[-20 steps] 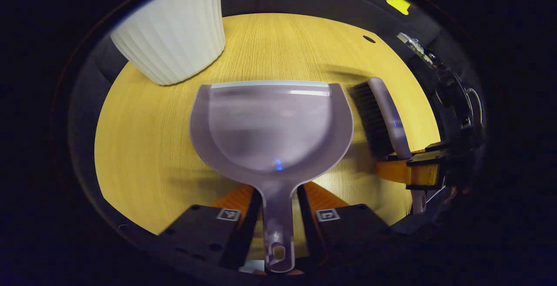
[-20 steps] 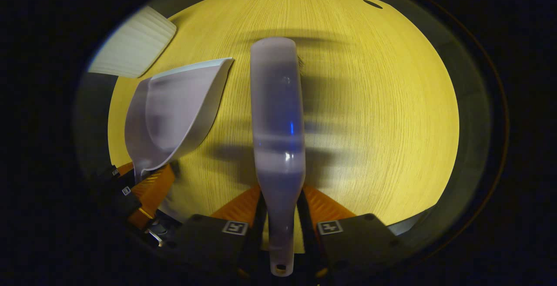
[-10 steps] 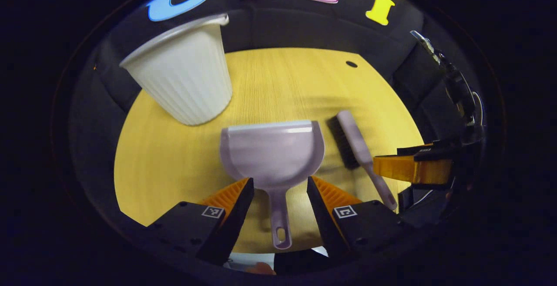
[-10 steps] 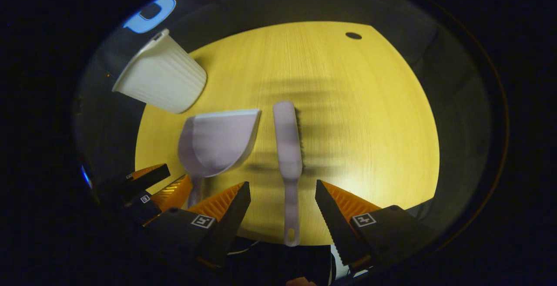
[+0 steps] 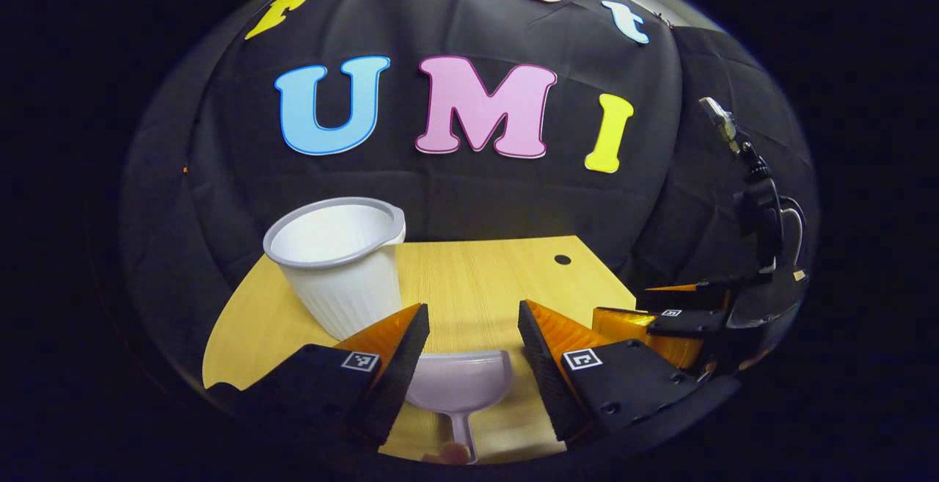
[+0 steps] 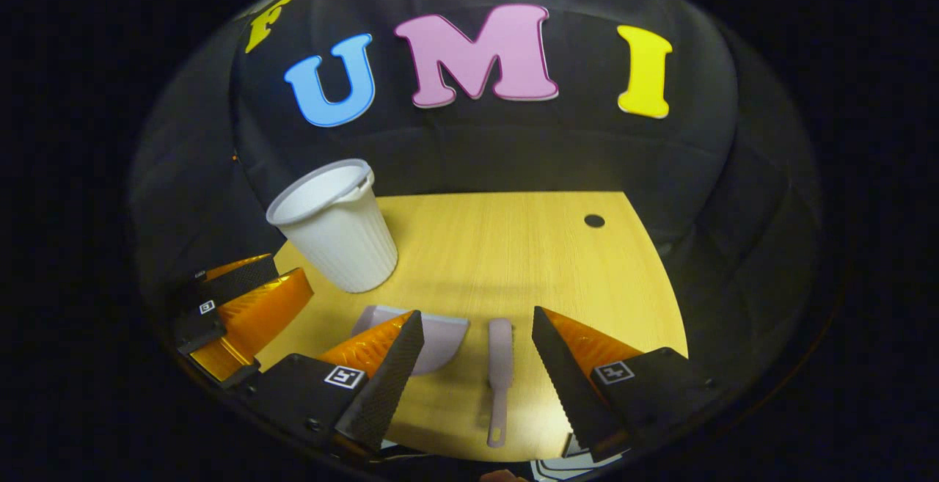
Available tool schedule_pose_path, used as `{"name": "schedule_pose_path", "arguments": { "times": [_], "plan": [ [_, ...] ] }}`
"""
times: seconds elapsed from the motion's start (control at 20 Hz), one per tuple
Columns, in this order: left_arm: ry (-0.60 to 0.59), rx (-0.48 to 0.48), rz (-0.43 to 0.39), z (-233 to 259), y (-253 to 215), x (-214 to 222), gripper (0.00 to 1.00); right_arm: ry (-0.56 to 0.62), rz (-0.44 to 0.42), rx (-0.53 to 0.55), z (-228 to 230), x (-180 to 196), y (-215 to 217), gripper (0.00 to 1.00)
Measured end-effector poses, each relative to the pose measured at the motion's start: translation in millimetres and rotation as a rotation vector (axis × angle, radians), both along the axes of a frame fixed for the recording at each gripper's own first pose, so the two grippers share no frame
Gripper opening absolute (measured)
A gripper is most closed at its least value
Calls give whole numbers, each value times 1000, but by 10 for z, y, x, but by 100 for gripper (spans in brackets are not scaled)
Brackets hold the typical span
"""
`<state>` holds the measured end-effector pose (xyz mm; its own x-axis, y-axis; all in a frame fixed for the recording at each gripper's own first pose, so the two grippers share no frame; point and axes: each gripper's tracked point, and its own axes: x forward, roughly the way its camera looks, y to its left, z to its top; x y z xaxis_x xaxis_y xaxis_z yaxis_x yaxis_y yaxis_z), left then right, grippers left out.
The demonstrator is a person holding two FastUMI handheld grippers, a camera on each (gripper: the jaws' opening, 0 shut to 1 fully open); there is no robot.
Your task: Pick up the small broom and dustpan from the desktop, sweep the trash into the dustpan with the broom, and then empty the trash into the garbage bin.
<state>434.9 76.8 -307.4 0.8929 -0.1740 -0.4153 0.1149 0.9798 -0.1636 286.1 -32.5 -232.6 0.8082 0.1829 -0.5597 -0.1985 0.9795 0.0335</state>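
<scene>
Both grippers (image 5: 469, 324) (image 6: 477, 335) are backing away, jaws wide, leaving dustpan (image 5: 458, 388) and broom (image 6: 500, 364) lying on the desk (image 6: 513, 247); task looks finished.

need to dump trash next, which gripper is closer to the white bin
Left. The left gripper sits just right of the white bin, with the dustpan below; the right gripper hangs further right, over the broom.
</scene>
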Motion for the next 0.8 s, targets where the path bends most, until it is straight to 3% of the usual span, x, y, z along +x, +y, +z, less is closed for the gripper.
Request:
{"name": "schedule_pose_path", "arguments": {
  "times": [0.35,0.55,0.75,0.8],
  "plan": [
    [-65,-50,55,166,53,-59,74,-160,30,80,562,211,121,97],
    [-79,-15,137,264,149,-96,74,-255,87,55,745,190,71,97],
    [-117,-21,124,376,169,-142,74,-328,70,52,916,138,70,96],
    [-127,-19,108,407,166,-157,74,-337,53,51,930,117,71,87]
  ]
}}
